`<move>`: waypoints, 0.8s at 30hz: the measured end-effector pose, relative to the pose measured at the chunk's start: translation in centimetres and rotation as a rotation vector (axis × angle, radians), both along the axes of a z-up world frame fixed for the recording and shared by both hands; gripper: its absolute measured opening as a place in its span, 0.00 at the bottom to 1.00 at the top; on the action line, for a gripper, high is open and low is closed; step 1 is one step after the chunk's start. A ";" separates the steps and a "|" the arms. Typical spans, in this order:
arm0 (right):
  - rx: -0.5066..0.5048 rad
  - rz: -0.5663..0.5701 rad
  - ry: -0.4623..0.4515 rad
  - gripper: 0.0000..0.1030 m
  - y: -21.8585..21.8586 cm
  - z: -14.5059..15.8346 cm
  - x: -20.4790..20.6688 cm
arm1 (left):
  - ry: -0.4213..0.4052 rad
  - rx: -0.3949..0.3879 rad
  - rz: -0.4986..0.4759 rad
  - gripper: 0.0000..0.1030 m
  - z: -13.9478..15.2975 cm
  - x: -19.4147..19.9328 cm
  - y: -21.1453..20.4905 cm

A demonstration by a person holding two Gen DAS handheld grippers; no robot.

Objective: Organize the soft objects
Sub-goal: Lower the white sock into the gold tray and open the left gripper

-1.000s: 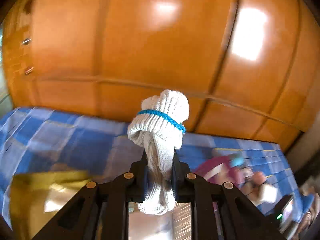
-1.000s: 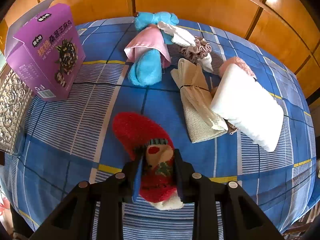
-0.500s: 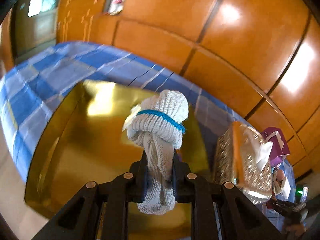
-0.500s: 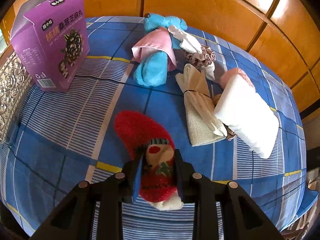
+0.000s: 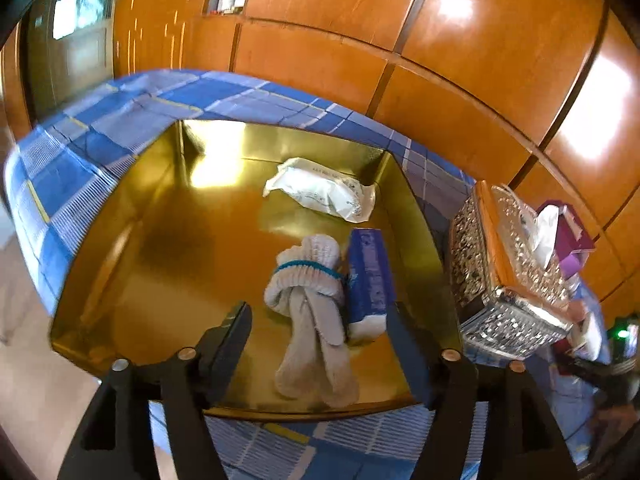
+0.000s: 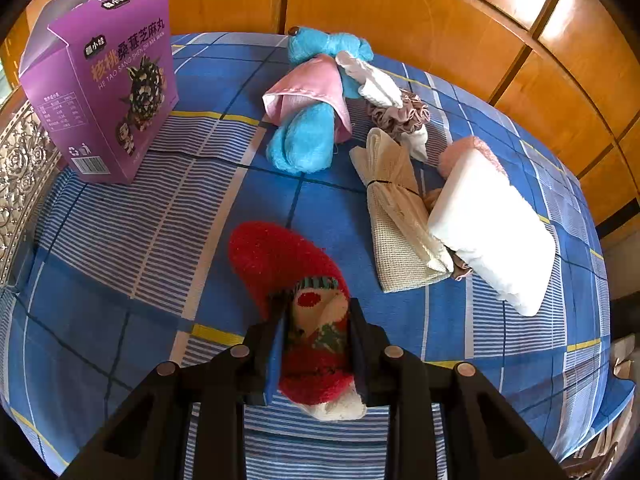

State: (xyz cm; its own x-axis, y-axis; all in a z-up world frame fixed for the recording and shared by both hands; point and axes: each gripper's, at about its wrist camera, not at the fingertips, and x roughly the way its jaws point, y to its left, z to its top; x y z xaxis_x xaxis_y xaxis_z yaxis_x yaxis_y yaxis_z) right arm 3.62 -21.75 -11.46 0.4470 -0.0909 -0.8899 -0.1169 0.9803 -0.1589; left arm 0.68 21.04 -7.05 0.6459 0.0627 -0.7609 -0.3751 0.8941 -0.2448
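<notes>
The left tool (image 5: 316,328) is opening, its jaws clear of the white sock (image 5: 310,312), which lies in the gold tray (image 5: 160,248) against a blue pack (image 5: 368,280). The right tool (image 6: 316,344) grips a red sock (image 6: 292,280) over the counter (image 6: 120,264).

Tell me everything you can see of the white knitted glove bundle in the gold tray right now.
The white knitted glove bundle is a rolled pair of off-white ribbed work gloves, the teal-edged cuff folded over into a knot-like head, greyish finger ends trailing toward the camera. It lies flat on the floor of the gold tray, its right side against a blue packet. The left tool straddles it, jaws opening, pads clear of it.
</notes>
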 end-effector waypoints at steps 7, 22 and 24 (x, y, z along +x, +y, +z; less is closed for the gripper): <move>-0.008 -0.011 -0.009 0.23 0.2 0.3 -0.1 | -0.019 0.096 -0.048 0.70 1.0 -1.7 -1.2; 0.135 -0.122 -0.168 0.15 1.1 11.6 6.4 | -0.048 0.133 -0.105 0.75 1.9 -2.6 -2.1; 0.145 -0.128 -0.192 0.15 2.0 13.3 8.0 | -0.053 0.135 -0.104 0.75 2.0 -2.7 -2.0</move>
